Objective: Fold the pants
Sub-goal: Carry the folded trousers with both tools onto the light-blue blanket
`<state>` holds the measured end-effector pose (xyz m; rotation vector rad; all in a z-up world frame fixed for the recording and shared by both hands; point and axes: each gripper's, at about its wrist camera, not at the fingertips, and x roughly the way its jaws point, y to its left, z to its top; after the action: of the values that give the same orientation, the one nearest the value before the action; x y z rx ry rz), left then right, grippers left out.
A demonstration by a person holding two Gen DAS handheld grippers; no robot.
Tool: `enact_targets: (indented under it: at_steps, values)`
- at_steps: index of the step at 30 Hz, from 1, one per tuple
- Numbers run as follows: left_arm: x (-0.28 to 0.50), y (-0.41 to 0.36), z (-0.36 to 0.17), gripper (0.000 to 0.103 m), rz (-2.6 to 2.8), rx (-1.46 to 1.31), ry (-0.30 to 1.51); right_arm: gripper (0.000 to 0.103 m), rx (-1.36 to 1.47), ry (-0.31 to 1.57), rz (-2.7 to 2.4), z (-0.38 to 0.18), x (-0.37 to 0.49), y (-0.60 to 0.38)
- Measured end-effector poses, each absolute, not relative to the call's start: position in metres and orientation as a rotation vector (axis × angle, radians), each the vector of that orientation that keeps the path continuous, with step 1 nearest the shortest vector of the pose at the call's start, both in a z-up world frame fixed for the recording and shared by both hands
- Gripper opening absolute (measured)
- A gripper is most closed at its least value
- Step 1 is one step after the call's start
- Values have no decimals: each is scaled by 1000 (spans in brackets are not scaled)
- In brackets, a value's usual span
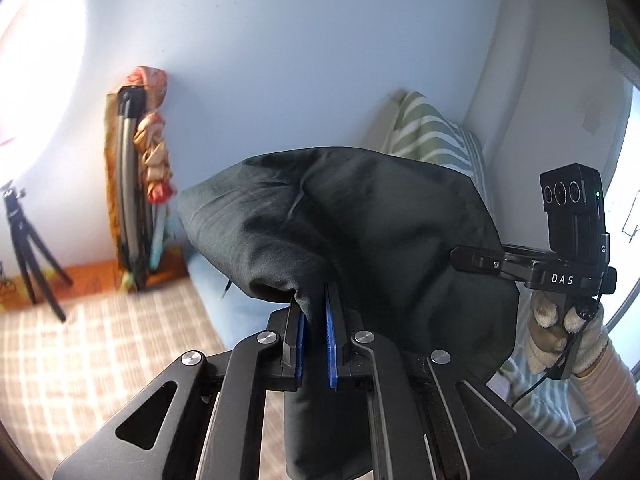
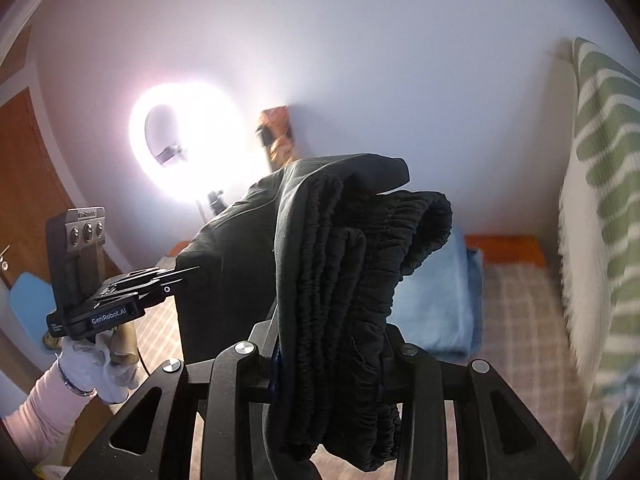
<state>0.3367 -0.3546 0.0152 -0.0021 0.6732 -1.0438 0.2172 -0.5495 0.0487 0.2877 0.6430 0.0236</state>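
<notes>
Lifting black pants (image 1: 340,216) off bed (image 1: 80,344), left gripper (image 1: 316,332) and right gripper (image 2: 332,344) fingers clamping fabric; next needing laying flat.

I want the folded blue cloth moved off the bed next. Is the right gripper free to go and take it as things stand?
Probably not: the right gripper is shut on the black pants' bunched elastic waistband, which fills its jaws. The folded blue cloth lies uncovered just beyond, but the pants must be set down first.
</notes>
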Motion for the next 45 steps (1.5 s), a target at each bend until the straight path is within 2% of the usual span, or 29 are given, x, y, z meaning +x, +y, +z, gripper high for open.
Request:
enact_targets:
  at_steps: [7, 17, 19, 22, 28, 38, 45]
  values:
    - [382, -403, -7, 7, -1018, 38, 697, 33, 280, 683, 14, 24, 279, -594]
    - [436, -447, -73, 7, -930, 97, 800, 34, 361, 749, 25, -51, 355, -652]
    - [444, -451, -85, 13, -863, 139, 821, 43, 342, 792, -14, -69, 368, -659]
    - [448, -444, -90, 14, -822, 122, 833, 55, 244, 888, -170, -89, 384, -665]
    - [428, -438, -87, 15, -854, 175, 796, 66, 270, 810, -219, -79, 364, -671]
    - [386, -448, -98, 15, -961, 199, 862, 67, 269, 748, -207, -63, 327, -651]
    - [344, -449, -117, 15, -997, 245, 920, 67, 201, 806, -244, -72, 309, -617]
